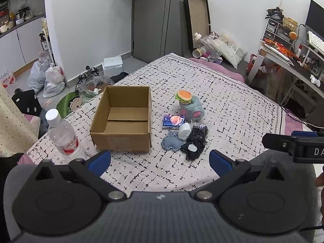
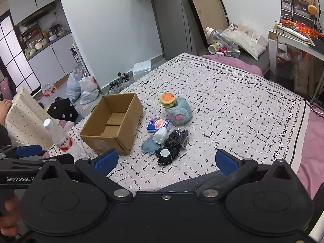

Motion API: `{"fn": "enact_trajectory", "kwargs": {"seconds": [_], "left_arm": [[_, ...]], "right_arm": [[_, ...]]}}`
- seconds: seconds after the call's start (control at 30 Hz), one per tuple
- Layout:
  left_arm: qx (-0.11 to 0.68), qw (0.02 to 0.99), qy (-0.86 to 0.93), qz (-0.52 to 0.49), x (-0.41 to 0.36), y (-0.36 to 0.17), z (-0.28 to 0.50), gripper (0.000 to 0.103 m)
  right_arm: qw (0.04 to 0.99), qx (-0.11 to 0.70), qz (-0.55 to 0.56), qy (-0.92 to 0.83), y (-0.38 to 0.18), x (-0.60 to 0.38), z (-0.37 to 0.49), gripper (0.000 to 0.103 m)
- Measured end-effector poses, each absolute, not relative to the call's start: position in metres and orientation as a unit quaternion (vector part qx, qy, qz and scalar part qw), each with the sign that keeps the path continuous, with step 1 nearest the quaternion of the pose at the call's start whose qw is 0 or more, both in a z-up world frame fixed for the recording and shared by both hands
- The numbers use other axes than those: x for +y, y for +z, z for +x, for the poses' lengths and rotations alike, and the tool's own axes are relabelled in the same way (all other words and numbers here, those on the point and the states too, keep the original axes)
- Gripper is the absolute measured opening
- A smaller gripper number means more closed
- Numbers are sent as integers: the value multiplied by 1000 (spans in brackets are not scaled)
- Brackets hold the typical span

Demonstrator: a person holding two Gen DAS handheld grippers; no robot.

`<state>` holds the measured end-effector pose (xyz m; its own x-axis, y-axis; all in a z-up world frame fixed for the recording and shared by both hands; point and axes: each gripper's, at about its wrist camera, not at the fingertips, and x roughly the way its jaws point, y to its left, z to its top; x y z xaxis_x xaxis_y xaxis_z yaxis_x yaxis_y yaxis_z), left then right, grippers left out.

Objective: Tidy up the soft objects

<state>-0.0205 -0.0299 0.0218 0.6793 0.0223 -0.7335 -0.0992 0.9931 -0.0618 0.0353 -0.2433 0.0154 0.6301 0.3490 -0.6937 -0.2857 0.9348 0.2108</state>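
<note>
An open, empty cardboard box [image 1: 123,119] [image 2: 113,121] stands on the patterned bed cover. To its right lies a cluster of soft things: a teal plush [image 1: 193,108] [image 2: 180,111] with a burger toy [image 1: 183,95] [image 2: 167,99] on top, a tissue pack [image 1: 173,121] [image 2: 158,124], a white pouch [image 1: 184,130] [image 2: 160,135], a denim heart [image 1: 171,142] [image 2: 148,146], a black sequin bag [image 1: 199,132] [image 2: 176,138] and a black heart [image 1: 192,150] [image 2: 167,155]. My left gripper [image 1: 160,161] and right gripper [image 2: 167,161] are both open and empty, held short of the cluster.
A water bottle [image 1: 61,135] [image 2: 58,136] stands left of the box near the bed edge. The bed cover [image 1: 232,105] stretches far right and back. Bags and clutter lie on the floor at the left; a desk [image 1: 293,60] stands at the right.
</note>
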Motion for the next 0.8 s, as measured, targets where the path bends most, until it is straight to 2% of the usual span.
{"fn": "enact_trajectory", "kwargs": {"seconds": [0.8], "left_arm": [[398, 916, 36, -48, -34, 30, -25, 102]], "right_arm": [[909, 378, 41, 171, 23, -253, 27, 103]]}}
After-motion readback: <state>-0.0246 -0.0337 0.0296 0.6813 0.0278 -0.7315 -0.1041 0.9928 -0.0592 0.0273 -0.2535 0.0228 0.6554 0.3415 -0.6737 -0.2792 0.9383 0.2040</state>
